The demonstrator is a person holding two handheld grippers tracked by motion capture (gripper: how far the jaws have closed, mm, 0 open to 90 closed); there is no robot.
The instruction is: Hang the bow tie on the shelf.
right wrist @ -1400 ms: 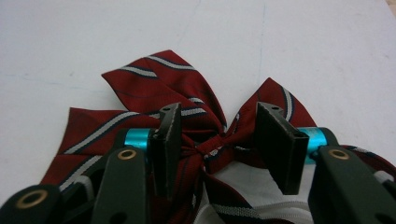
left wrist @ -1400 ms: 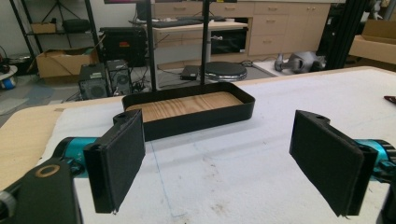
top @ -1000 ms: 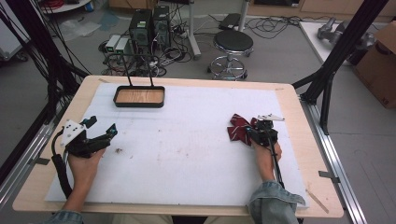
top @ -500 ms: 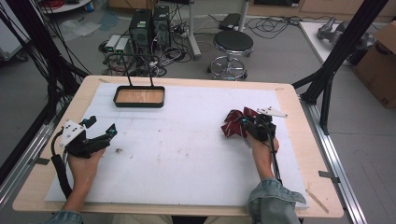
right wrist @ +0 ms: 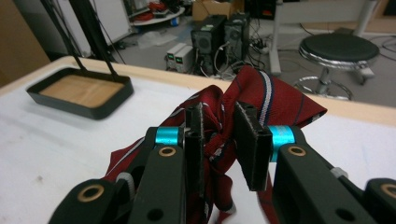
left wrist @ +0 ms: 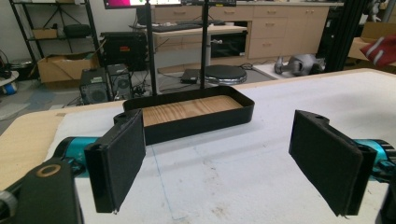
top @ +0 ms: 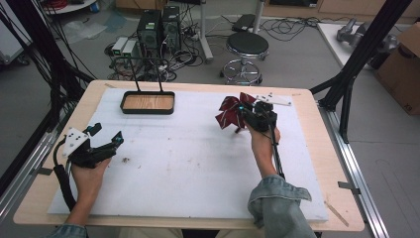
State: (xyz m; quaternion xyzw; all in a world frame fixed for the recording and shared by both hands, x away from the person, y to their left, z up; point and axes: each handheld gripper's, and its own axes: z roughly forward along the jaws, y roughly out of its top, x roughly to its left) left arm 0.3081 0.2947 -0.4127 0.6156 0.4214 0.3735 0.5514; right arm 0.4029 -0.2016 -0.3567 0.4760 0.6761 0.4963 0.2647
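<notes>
A: Where's the red striped cloth (top: 232, 112)?

B: Bunched between the pads of the right gripper (right wrist: 219, 140), which is clamped tight on it. The loose folds hang off the gripper's front, lifted above the white surface (top: 198, 163).

A: And the hand?

B: The right hand (top: 261, 134) reaches forward, forearm stretched out from a rolled denim sleeve (top: 277, 203), with the gripper pointing toward the black tray (top: 147, 102), which sits well off to its left.

A: The other one?

B: The left gripper (top: 106, 137) rests low on the surface, spread wide with nothing in it; the tray lies ahead of it.
</notes>
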